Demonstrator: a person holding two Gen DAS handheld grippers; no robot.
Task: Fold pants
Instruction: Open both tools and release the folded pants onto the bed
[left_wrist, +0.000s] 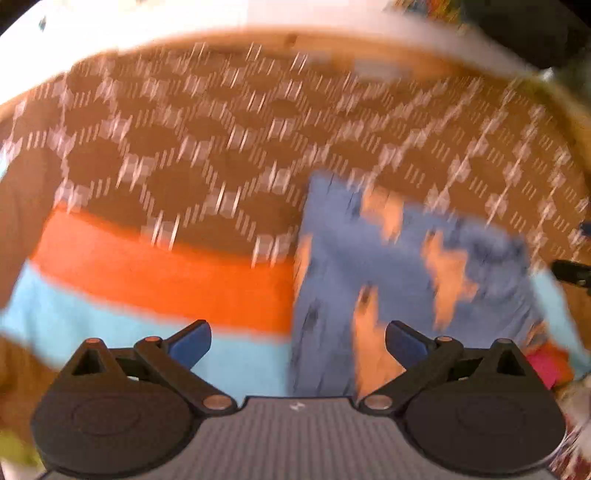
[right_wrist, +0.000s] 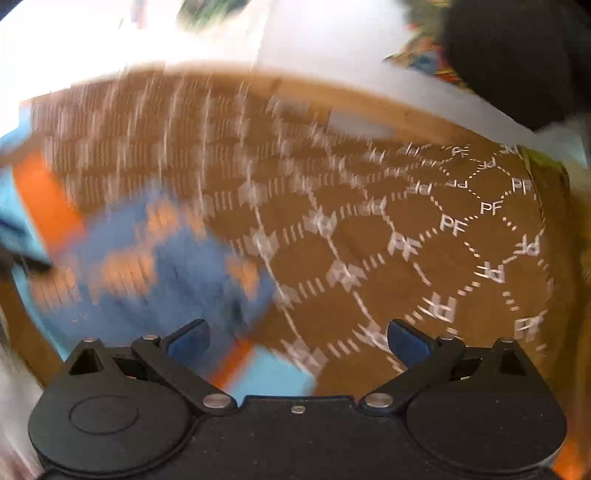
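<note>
I read both views as heavily motion-blurred, so fine detail is unavailable. The left gripper (left_wrist: 298, 341) has its fingers spread, nothing between them; the right gripper (right_wrist: 298, 339) is likewise spread and empty. The pants (left_wrist: 388, 273), blue with orange patches, lie on the brown patterned cloth (left_wrist: 207, 147) covering the worktop, partly over an orange and light-blue fabric (left_wrist: 147, 280). In the left view they sit just ahead and right of the fingers; in the right view they lie ahead and left (right_wrist: 159, 258). I judge this flanking stance suits gripping opposite edges. Fold state: cannot tell.
</note>
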